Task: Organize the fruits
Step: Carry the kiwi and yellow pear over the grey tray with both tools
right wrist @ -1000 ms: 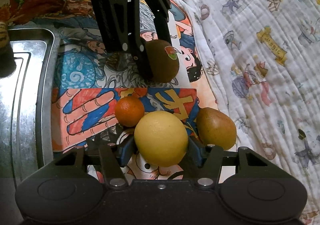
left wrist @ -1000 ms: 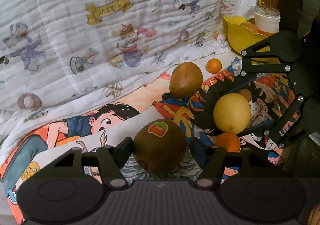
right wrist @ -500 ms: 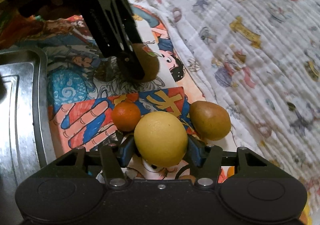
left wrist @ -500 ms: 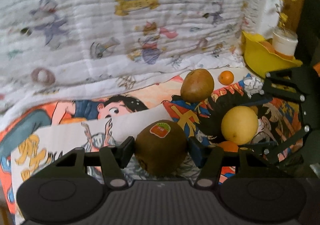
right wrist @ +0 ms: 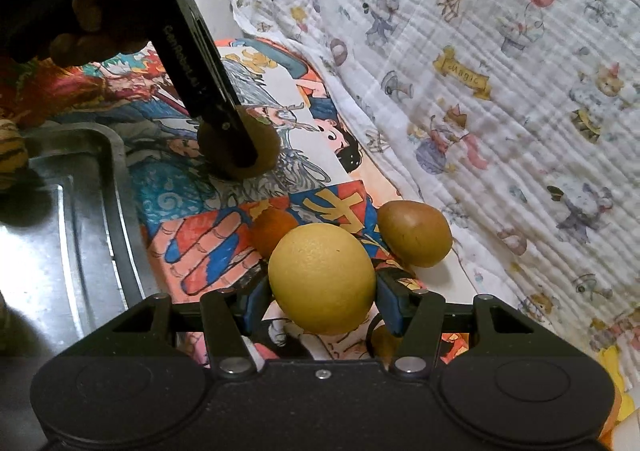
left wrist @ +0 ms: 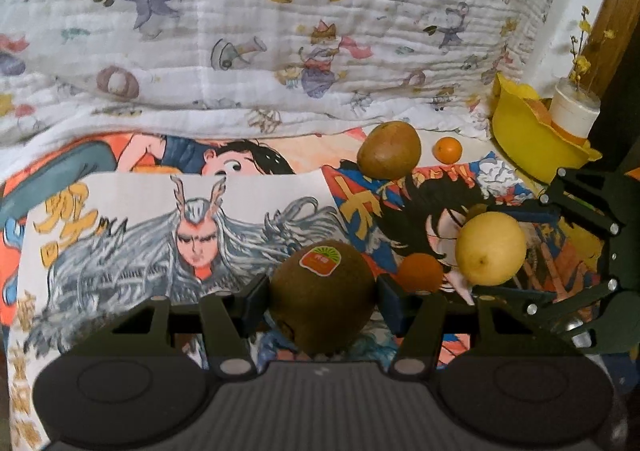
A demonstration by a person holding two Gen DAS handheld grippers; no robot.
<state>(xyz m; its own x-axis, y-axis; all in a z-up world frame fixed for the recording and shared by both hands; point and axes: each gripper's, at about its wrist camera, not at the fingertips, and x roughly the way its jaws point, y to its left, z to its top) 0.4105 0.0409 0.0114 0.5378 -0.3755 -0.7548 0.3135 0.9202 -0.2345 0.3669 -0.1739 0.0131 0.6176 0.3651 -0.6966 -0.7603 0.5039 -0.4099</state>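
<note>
Left gripper [left wrist: 322, 297] pinches brown stickered kiwi [left wrist: 322, 301]; right gripper [right wrist: 322, 301] pinches round yellow citrus [right wrist: 322, 277]. Steel tray [right wrist: 116, 187] bare where visible; brown pear [right wrist: 414, 233], small oranges [left wrist: 448, 149] unsorted.

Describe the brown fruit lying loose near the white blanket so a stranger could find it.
Start at the white cartoon blanket. Where its hem meets the comic poster lies the egg-shaped brown fruit, beside a small orange. Unlike the stickered kiwi, no tool holds it.

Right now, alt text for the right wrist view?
The right gripper is shut on a yellow citrus fruit above a cartoon-print mat. Beside it lie a small orange and a brown fruit; beyond, the left gripper clamps a kiwi near a metal tray.
</note>
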